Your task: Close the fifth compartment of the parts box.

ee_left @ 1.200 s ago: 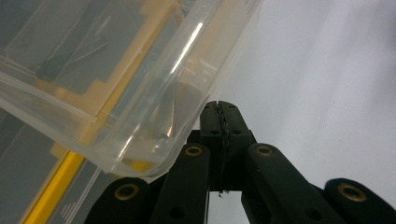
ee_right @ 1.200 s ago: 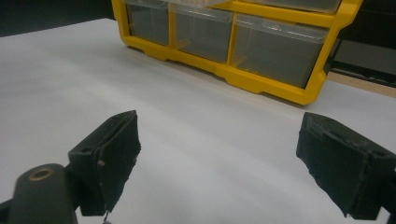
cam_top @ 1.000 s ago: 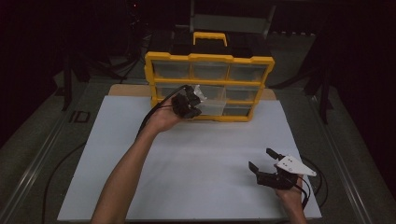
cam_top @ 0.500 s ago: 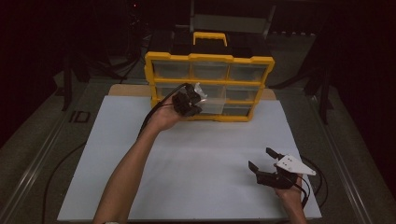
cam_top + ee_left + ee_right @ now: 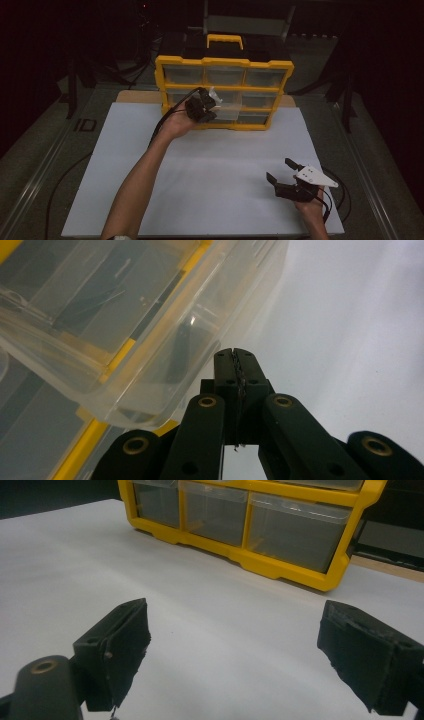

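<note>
Jaws: left gripper (image 5: 235, 357) closed, empty | clear drawer (image 5: 150, 340) just beside | right gripper (image 5: 235, 655) wide open

In the left gripper view the clear drawer (image 5: 150, 335) is cut off at the top and left edges; its dark contents are too blurred to tell.

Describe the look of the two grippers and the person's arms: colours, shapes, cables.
Both grippers are black. The left gripper has two narrow jaws on linked bars with brass-coloured rivets, and a black cable trails from it. The right gripper has blocky black pads and carries a pale three-cornered plate on top; its black cable loops behind. The forearms are bare, without sleeves.
</note>
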The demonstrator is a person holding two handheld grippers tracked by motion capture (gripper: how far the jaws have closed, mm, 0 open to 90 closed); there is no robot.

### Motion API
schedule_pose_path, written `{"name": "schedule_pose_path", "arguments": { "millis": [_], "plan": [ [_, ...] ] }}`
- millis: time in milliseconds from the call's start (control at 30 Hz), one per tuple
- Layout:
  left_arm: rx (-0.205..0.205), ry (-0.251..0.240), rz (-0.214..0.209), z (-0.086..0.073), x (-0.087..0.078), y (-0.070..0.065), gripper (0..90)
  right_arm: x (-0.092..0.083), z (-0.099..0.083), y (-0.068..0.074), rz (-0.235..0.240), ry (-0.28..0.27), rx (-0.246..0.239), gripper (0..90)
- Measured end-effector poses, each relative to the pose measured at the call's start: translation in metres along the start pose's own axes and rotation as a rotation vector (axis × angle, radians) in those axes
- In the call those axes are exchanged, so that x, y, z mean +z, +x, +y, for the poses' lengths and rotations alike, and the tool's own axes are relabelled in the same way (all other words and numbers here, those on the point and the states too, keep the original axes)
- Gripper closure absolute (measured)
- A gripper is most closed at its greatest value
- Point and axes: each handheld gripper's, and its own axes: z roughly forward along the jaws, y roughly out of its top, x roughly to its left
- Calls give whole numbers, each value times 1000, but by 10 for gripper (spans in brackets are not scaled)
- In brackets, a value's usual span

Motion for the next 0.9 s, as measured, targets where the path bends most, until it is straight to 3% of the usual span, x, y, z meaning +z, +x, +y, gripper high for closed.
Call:
{"name": "schedule_pose_path", "arguments": {
  "millis": [600, 900],
  "plan": [
    [-13, -12, 19, 10, 4, 3, 900, 0, -1, 0, -3, 2, 3, 128],
    [-64, -33, 30, 12, 9, 9, 900, 0, -1, 0, -5, 2, 2, 128]
  ]
}}
